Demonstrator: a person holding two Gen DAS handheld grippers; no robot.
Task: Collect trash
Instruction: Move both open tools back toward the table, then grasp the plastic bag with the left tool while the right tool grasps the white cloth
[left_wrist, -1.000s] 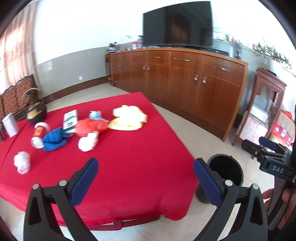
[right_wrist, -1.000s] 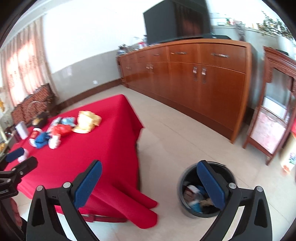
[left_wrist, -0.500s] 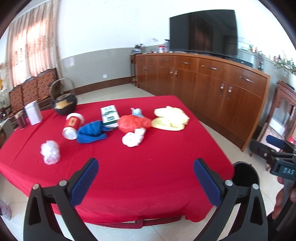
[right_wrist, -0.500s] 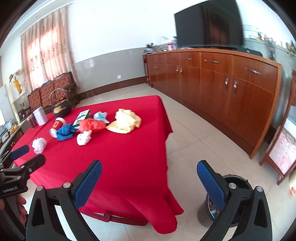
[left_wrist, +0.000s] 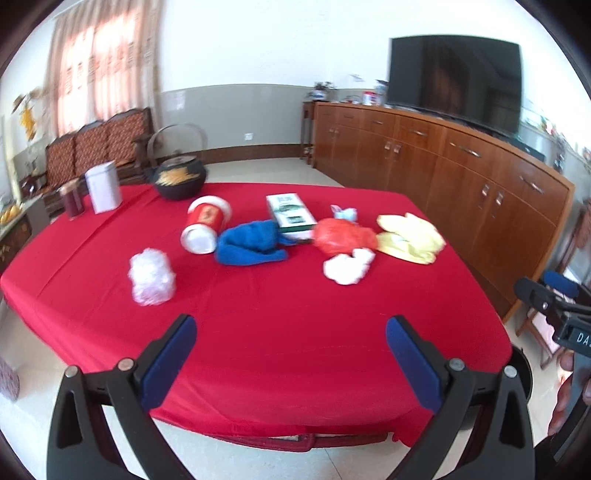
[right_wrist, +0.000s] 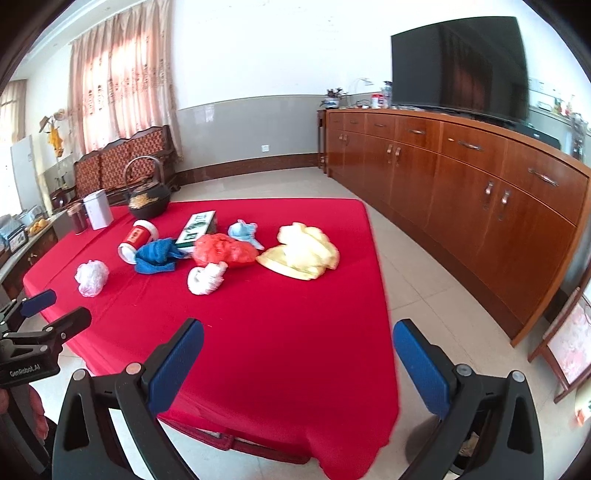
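Observation:
Trash lies on the red table (left_wrist: 295, 332): a clear plastic wad (left_wrist: 151, 277), a red cup on its side (left_wrist: 205, 229), a blue cloth (left_wrist: 251, 242), a green-white box (left_wrist: 290, 216), a red bag (left_wrist: 343, 236), a white crumpled wad (left_wrist: 347, 267), a yellow bag (left_wrist: 410, 238) and a light blue scrap (left_wrist: 345, 213). They also show in the right wrist view, with the white wad (right_wrist: 205, 278) and the yellow bag (right_wrist: 301, 251). My left gripper (left_wrist: 291, 354) is open and empty at the table's near edge. My right gripper (right_wrist: 299, 362) is open and empty near the table's front right corner.
A black trash bin (left_wrist: 521, 369) stands on the floor at the table's right corner, mostly hidden. A black kettle (left_wrist: 179, 177), a white tin (left_wrist: 103, 188) and a dark jar (left_wrist: 74, 201) stand at the table's back left. A long wooden sideboard (right_wrist: 461, 166) runs along the right.
Both grippers have swung left from the bin toward the table. The trash pile now sits centred ahead of them. Both stayed open and empty.

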